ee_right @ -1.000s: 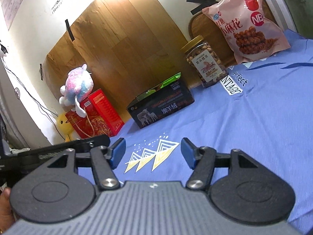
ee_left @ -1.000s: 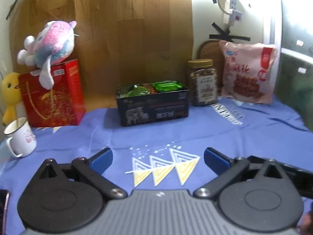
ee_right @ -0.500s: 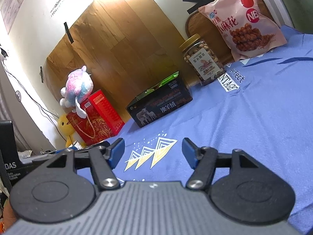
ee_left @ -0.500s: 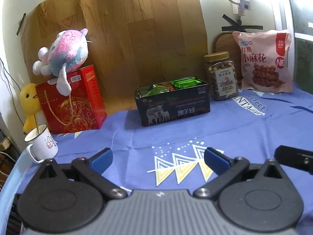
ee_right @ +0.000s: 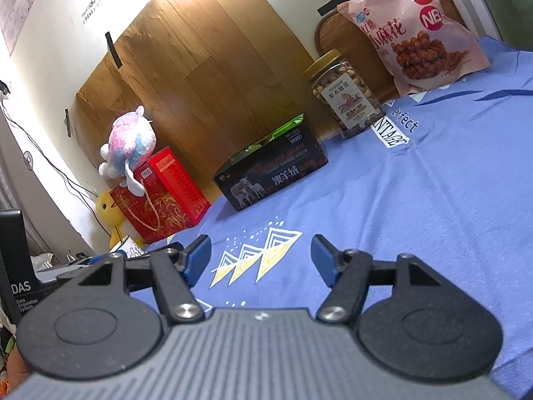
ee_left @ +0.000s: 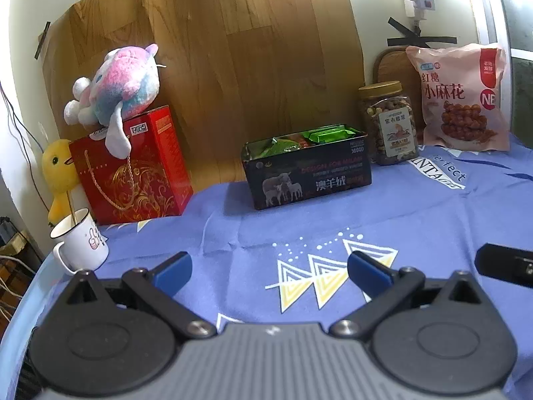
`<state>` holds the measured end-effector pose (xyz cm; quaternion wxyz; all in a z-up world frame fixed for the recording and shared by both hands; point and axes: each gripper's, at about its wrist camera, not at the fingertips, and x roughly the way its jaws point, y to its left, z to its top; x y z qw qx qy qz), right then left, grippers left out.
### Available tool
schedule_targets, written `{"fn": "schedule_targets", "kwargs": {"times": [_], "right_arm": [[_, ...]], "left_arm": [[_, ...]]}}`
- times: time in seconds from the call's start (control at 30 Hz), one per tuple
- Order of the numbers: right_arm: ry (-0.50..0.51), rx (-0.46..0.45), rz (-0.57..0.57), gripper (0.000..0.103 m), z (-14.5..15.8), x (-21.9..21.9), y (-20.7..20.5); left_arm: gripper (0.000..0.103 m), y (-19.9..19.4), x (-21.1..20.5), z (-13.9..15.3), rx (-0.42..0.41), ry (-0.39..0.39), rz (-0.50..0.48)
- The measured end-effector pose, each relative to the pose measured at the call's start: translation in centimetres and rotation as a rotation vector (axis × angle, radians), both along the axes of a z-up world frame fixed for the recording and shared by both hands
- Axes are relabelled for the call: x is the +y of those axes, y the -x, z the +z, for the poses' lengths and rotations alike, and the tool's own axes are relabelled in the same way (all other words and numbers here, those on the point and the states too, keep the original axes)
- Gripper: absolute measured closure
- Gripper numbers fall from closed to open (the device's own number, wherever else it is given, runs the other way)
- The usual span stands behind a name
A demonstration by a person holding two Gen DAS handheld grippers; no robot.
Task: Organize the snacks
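Observation:
A black box (ee_left: 309, 175) holding green snack packets stands at the back of the blue cloth; it also shows in the right wrist view (ee_right: 273, 173). A nut jar (ee_left: 388, 123) (ee_right: 344, 93) with a gold lid stands right of it. A pink snack bag (ee_left: 461, 98) (ee_right: 418, 30) leans against the wall further right. My left gripper (ee_left: 269, 268) is open and empty, low over the near cloth. My right gripper (ee_right: 261, 260) is open and empty, also near the front. Both are well short of the box.
A red gift box (ee_left: 133, 166) with a plush toy (ee_left: 116, 83) on top stands at the back left, with a yellow duck (ee_left: 58, 170) and a white mug (ee_left: 80, 243) beside it. Blue cloth (ee_left: 333, 220) covers the table. A wood-pattern sheet (ee_left: 233, 66) backs the wall.
Both grippers have drawn back and tilted up a little, so the box, jar and bag sit further off. Both stay open and empty.

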<state>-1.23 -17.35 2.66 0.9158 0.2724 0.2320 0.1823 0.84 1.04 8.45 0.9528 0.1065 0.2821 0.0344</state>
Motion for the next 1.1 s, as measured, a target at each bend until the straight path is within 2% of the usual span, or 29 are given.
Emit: {"fn": "schedule_targets", "kwargs": {"times": [0.57, 1.1], "right_arm": [[-0.009, 0.009, 0.007, 0.033, -0.11, 0.02, -0.36], [-0.015, 0.03, 0.002, 0.033, -0.7, 0.02, -0.62]], "left_arm": [[0.0, -0.36, 0.57, -0.36, -0.015, -0.072, 0.048], [0.0, -0.51, 1.02, -0.68, -0.023, -0.095, 0.088]]}}
